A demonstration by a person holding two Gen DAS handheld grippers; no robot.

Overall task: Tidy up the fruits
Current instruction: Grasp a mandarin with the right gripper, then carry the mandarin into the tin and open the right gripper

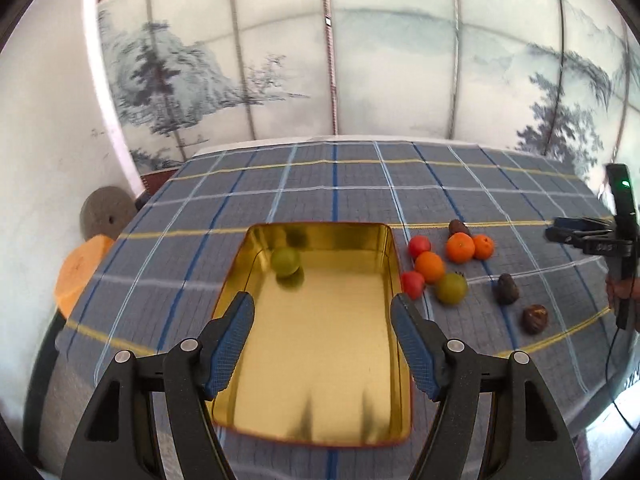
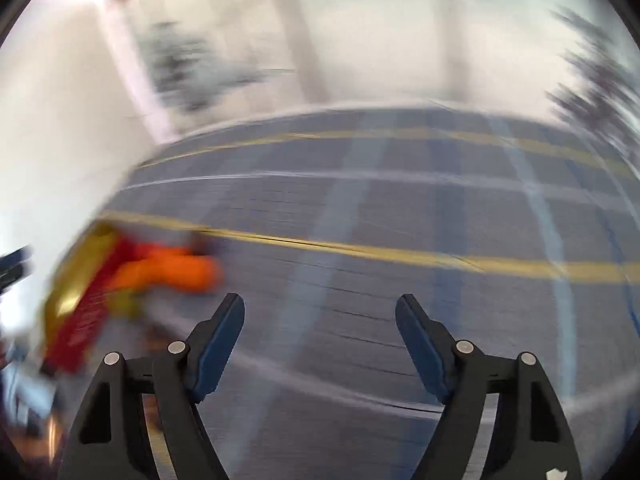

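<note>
A gold tin tray (image 1: 320,380) lies on the checked cloth, and one green fruit (image 1: 285,263) rests in its far left corner. My left gripper (image 1: 323,306) hovers open above the tray with nothing between its fingers. Right of the tray lie two red fruits (image 1: 419,245), three orange fruits (image 1: 429,267), a second green fruit (image 1: 451,289) and three dark brown ones (image 1: 507,289). My right gripper (image 2: 320,306) is open and empty over bare cloth; it also shows at the right edge of the left wrist view (image 1: 568,234). The right wrist view is blurred, with the tray (image 2: 76,280) and orange fruit (image 2: 172,270) smeared at left.
The blue-grey checked tablecloth (image 1: 340,184) covers the table. A painted screen with trees (image 1: 280,60) stands behind it. At the left edge are a grey disc (image 1: 106,216) and an orange round object (image 1: 80,272). A hand (image 1: 620,288) holds the right tool.
</note>
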